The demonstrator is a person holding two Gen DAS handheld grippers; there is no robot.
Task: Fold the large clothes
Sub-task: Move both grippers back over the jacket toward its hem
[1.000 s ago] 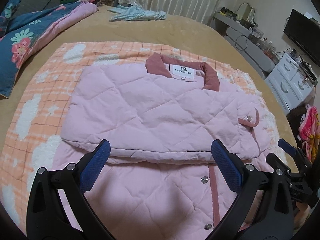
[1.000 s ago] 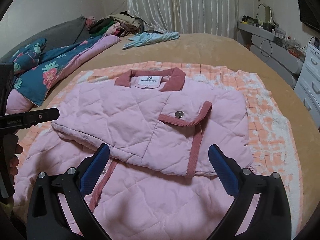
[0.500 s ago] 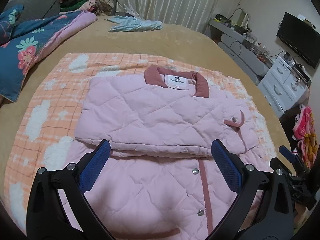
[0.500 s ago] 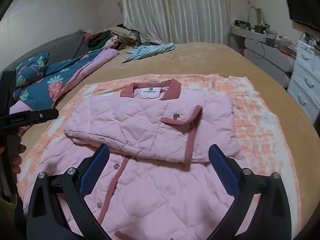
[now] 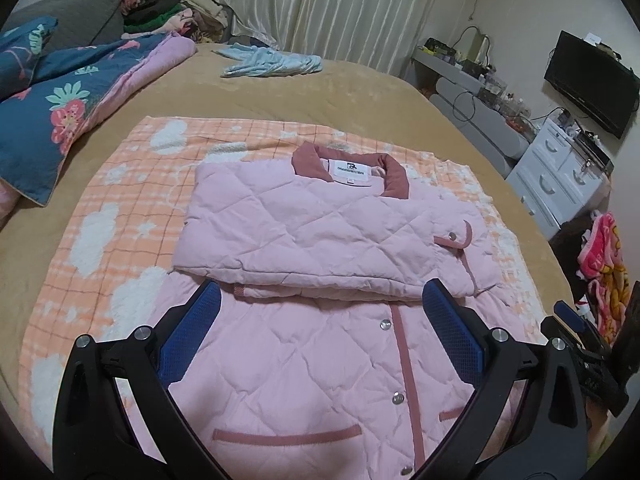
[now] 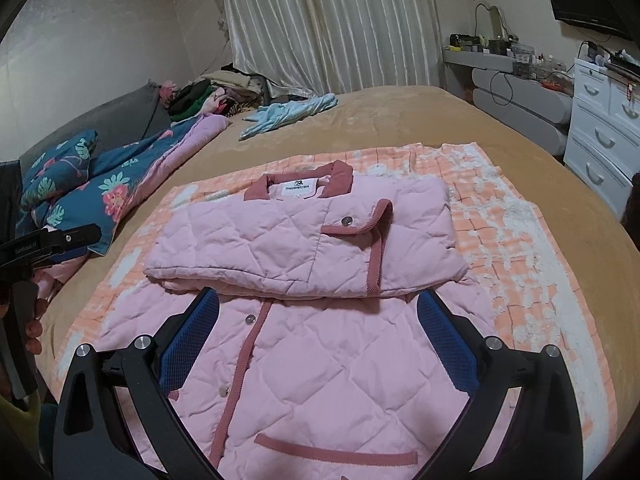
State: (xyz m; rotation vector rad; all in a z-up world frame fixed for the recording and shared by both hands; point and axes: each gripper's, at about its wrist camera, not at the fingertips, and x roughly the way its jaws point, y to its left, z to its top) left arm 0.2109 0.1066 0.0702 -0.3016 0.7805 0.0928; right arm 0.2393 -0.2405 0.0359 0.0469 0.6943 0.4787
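Note:
A pink quilted jacket (image 5: 320, 236) (image 6: 304, 240) with dusty-rose collar and trim lies on an orange checked blanket (image 5: 120, 208) (image 6: 512, 240) on the bed. Both sleeves are folded across the chest, and the lower body with its snaps and pocket trims spreads toward me. My left gripper (image 5: 320, 336) hovers open above the lower front, nothing between its blue pads. Over the same lower part my right gripper (image 6: 318, 336) is open and empty too. The other gripper shows at the edge of each view.
A blue floral quilt (image 5: 52, 96) (image 6: 80, 184) lies at the left. A light blue garment (image 5: 272, 62) (image 6: 288, 114) rests at the far side of the tan bed. Piled clothes sit by the curtain. White drawers (image 5: 560, 176) (image 6: 604, 136) and a grey shelf stand to the right.
Both grippers have pulled back and risen from the jacket, staying open. More of the lower front, with its pocket trims, now shows.

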